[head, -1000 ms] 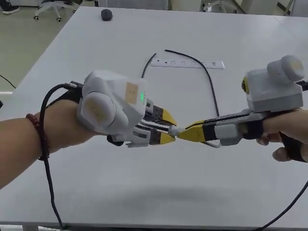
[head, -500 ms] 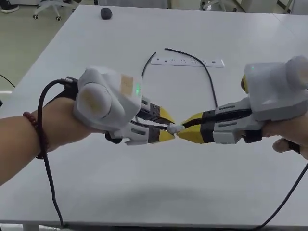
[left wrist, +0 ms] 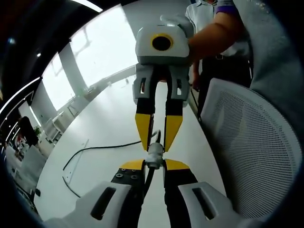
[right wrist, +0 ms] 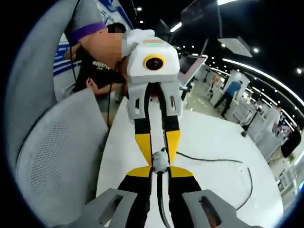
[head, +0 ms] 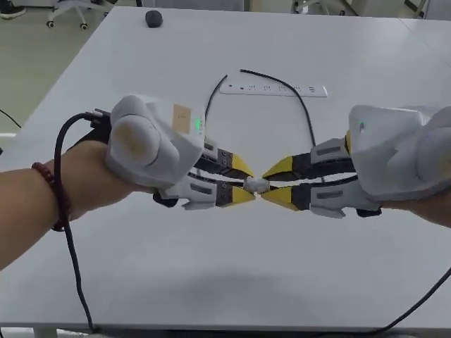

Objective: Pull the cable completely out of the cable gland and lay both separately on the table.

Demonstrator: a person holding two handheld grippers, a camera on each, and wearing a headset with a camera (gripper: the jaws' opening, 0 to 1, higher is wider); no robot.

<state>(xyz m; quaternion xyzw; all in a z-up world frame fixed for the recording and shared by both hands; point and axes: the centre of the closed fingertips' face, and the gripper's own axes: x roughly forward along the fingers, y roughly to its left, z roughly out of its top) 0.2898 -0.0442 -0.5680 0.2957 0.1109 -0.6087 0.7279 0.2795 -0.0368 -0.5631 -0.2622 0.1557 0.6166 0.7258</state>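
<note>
Your left gripper [head: 246, 186] has its yellow jaws clamped on the white cable gland [head: 256, 186], which you hold in the air above the middle of the table [head: 211, 282]. In the left gripper view the gland sits squarely between that gripper's tips.

Your right gripper [head: 271, 186] meets it tip to tip from the right. Its jaws are drawn in on the black cable [head: 304, 113] just where it leaves the gland. The contact itself is hard to make out, so you cannot tell whether the pads also touch the gland's end.

The cable is threaded through the gland. In each gripper view a dark run of it passes back between that gripper's own jaws. In the head view both gripper bodies hide those stretches. The cable comes out from behind them and runs toward the far side, and its two loose ends lie on the table close to the white power strip [head: 275, 90].

A small dark object [head: 153, 18] sits at the far left of the table, too small to identify. A mesh chair back [left wrist: 247, 142] shows in the left gripper view.
</note>
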